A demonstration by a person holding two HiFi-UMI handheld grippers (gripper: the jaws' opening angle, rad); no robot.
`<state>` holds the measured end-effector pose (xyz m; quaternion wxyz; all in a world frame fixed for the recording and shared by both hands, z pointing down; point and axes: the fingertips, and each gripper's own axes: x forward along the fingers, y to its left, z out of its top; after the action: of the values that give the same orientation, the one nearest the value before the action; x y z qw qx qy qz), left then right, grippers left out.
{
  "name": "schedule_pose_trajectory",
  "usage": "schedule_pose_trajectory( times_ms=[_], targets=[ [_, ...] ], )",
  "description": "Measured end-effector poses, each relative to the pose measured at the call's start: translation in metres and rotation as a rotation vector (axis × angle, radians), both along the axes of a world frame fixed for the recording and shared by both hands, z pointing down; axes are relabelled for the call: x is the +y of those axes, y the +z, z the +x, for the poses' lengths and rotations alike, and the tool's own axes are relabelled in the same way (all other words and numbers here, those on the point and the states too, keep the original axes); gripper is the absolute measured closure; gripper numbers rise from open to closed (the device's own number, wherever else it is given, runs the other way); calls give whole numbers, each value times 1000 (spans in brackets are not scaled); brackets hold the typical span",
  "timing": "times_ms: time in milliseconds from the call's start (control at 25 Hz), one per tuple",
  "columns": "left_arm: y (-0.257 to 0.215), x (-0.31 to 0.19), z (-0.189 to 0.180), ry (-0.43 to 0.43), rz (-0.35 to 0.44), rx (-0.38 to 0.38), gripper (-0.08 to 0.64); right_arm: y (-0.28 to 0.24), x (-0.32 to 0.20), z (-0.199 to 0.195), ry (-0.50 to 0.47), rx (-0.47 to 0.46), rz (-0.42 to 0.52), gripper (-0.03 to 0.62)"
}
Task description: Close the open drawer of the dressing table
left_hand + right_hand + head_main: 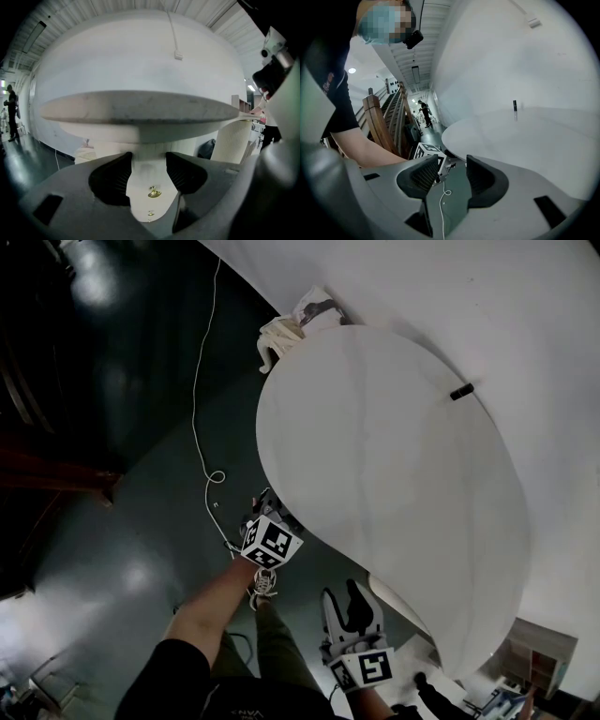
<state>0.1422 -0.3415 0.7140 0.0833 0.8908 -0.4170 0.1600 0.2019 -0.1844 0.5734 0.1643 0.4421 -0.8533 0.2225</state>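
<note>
The white oval top of the dressing table (394, 465) fills the middle of the head view. My left gripper (266, 510) is at its near left edge, marker cube toward me. In the left gripper view the jaws (149, 161) stand open just under the tabletop (140, 108), framing a cream drawer front (145, 180) with a small brass knob (153, 191). Whether the fingers touch the front, I cannot tell. My right gripper (345, 601) hangs open over the floor beside the table edge, holding nothing (452, 164). It looks toward the left gripper's marker cube (425, 152).
A small black object (460, 391) stands on the tabletop's far side. A white cable (201, 427) trails over the dark floor. A cloth bundle (284, 332) lies beyond the table. A wooden staircase (379, 122) stands at the left. A ribbed white column (232, 140) is to the right.
</note>
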Motion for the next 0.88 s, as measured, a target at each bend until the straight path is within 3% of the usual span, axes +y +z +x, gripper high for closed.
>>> schedule_pose_trajectory(
  times_ms=[400, 600, 880],
  targets=[
    [-1, 2, 1, 1, -8, -2, 328, -2, 4, 6, 7, -16, 22, 408],
    [-3, 15, 5, 43, 1, -35, 325, -6, 8, 8, 12, -27, 43, 408],
    [-12, 44, -20, 25, -32, -36, 325, -19, 16, 0, 15, -26, 74, 408]
  ],
)
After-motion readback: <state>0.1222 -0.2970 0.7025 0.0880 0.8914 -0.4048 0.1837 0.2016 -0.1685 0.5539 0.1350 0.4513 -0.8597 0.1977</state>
